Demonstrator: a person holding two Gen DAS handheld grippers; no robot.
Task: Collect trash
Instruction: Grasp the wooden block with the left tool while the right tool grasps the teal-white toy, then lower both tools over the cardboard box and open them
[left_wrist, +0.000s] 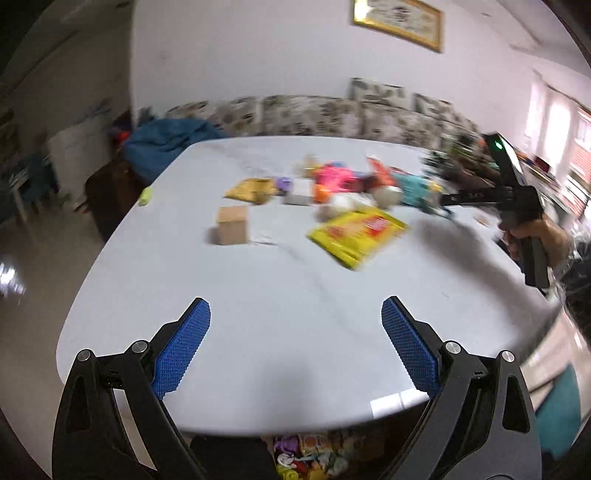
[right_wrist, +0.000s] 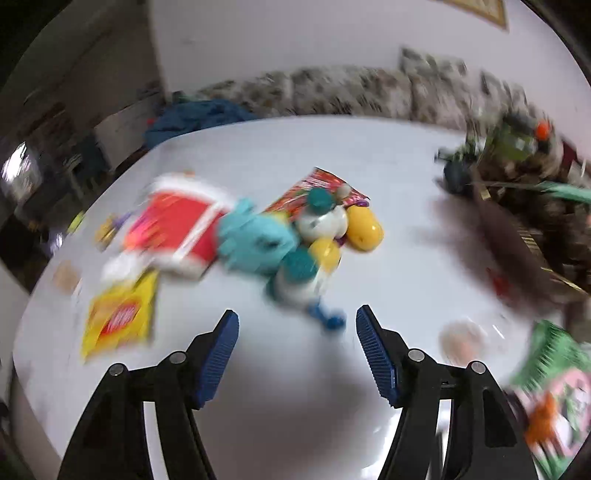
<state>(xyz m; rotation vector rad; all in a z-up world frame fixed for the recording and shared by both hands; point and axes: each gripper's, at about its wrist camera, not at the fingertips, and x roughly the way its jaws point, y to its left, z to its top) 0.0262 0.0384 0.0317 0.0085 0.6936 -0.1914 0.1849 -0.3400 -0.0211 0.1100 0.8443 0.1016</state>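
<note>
A pile of trash lies on the white table (left_wrist: 258, 332): a yellow snack packet (left_wrist: 356, 232), a small cardboard box (left_wrist: 232, 225), a gold wrapper (left_wrist: 251, 190), pink and teal wrappers (left_wrist: 332, 177). My left gripper (left_wrist: 295, 321) is open and empty above the near table edge. In the right wrist view, my right gripper (right_wrist: 297, 332) is open and empty just short of the pile: teal wrapper (right_wrist: 255, 236), yellow capsules (right_wrist: 364, 229), red-and-white packet (right_wrist: 177, 225), yellow packet (right_wrist: 120, 317). The right gripper also shows in the left wrist view (left_wrist: 517, 199), hand-held at the right. Both views are blurred.
A patterned sofa (left_wrist: 332, 114) runs behind the table with a blue cloth (left_wrist: 166, 140) at its left. A dark cluttered tray (right_wrist: 524, 206) sits at the table's right. A green-and-pink packet (right_wrist: 554, 387) lies at the near right. A bag of trash (left_wrist: 314, 454) shows below the table edge.
</note>
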